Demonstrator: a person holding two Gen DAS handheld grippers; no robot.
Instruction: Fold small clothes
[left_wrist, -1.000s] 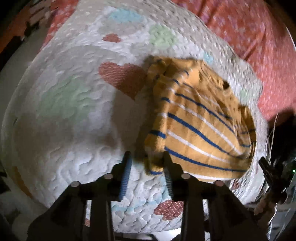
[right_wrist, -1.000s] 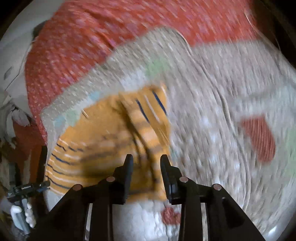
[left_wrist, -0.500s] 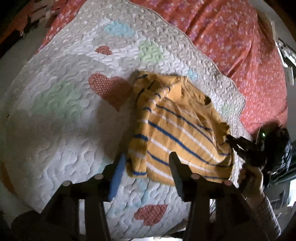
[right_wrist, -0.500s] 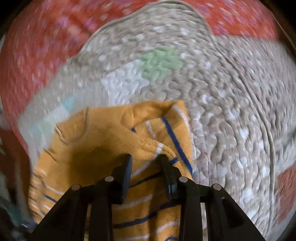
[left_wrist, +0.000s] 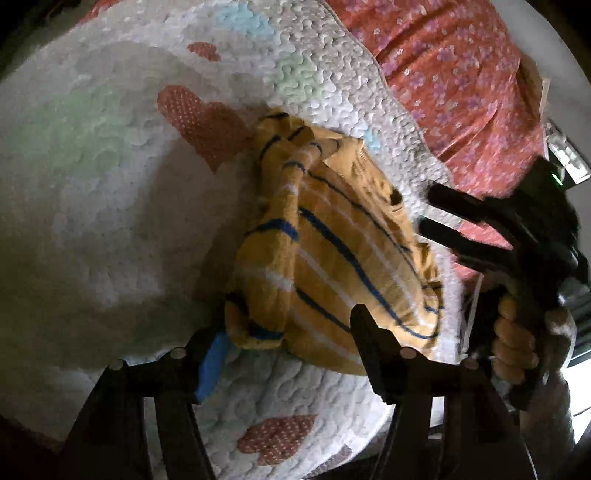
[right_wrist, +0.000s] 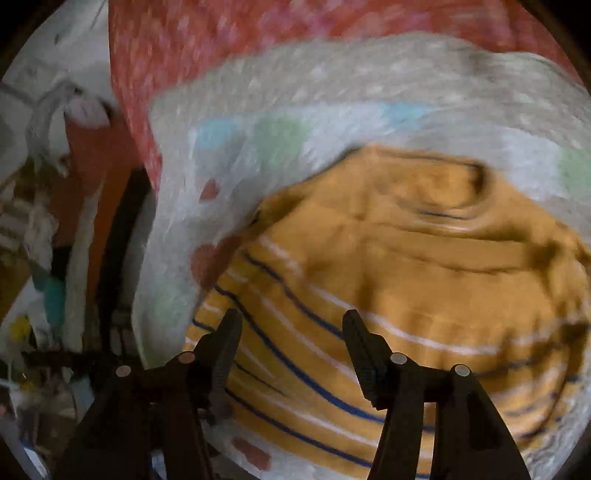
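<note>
Both grippers' jaws are opening above the striped shirt (left_wrist: 332, 258) on the quilt (left_wrist: 110, 221).

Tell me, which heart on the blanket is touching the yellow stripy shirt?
The big red heart beside the shirt's bunched top edge. The smaller red heart sits farther up the blanket, and another lies below, both apart from the shirt.

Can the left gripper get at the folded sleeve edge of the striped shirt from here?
Probably yes. The left gripper is opening, with the near edge of the striped shirt between its fingers; nothing covers it. The right gripper sits at the far side.
</note>
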